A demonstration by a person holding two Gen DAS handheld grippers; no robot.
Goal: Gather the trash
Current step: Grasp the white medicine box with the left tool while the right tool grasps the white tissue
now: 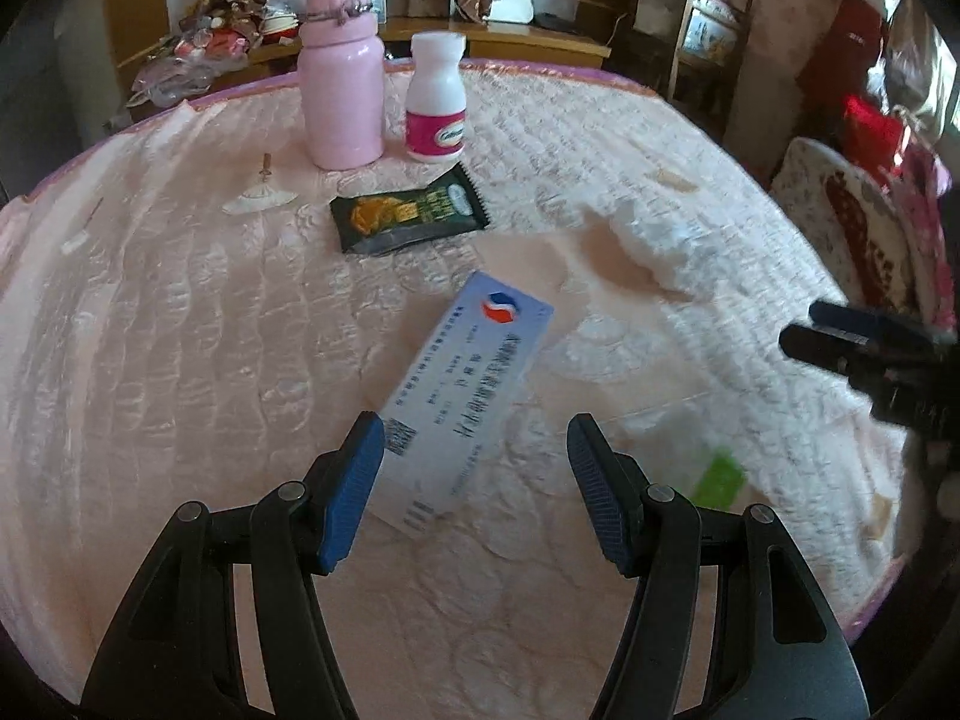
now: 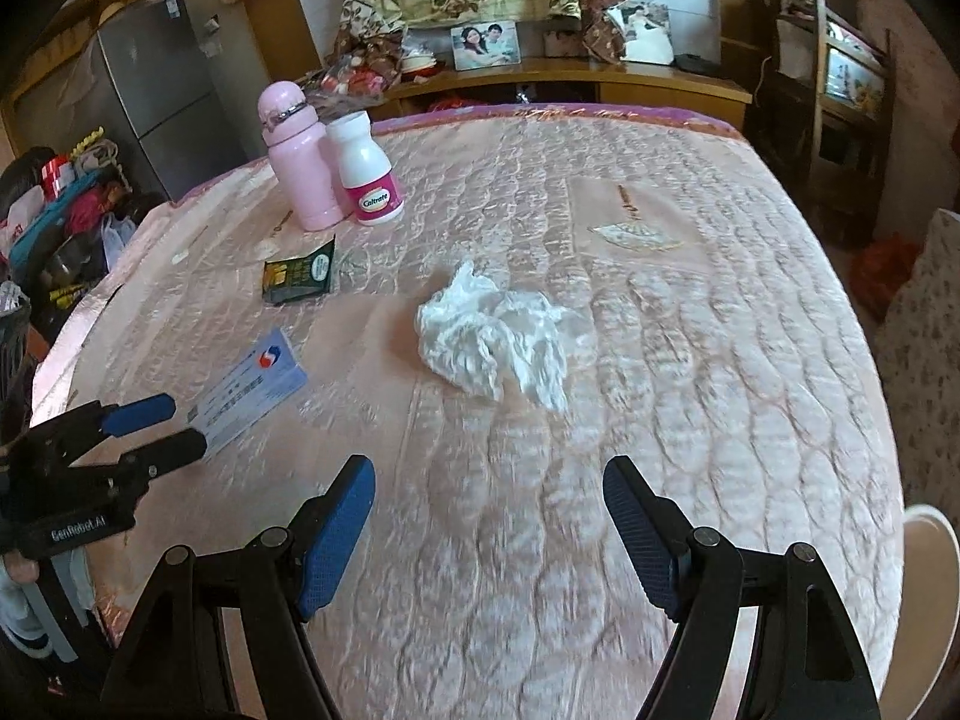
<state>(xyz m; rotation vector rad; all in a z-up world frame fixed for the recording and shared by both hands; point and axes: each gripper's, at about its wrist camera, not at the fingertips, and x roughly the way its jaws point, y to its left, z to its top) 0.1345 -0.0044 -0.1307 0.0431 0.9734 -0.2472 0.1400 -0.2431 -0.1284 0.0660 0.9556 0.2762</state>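
Note:
A white and blue medicine box (image 1: 462,390) lies flat on the pink quilted bed; it also shows in the right wrist view (image 2: 249,393). My left gripper (image 1: 474,462) is open, its jaws on either side of the box's near end, empty. A crumpled white tissue (image 2: 492,333) lies mid-bed ahead of my right gripper (image 2: 489,510), which is open and empty; the tissue is blurred in the left view (image 1: 648,252). A dark green snack wrapper (image 1: 408,216) lies beyond the box, also visible in the right view (image 2: 300,273).
A pink bottle (image 1: 342,72) and a white pill bottle (image 1: 436,99) stand at the bed's far side. A small clear suction hook (image 1: 259,195) lies left of the wrapper. A white bin rim (image 2: 933,546) shows past the bed's right edge. Clutter and a fridge (image 2: 150,96) lie left.

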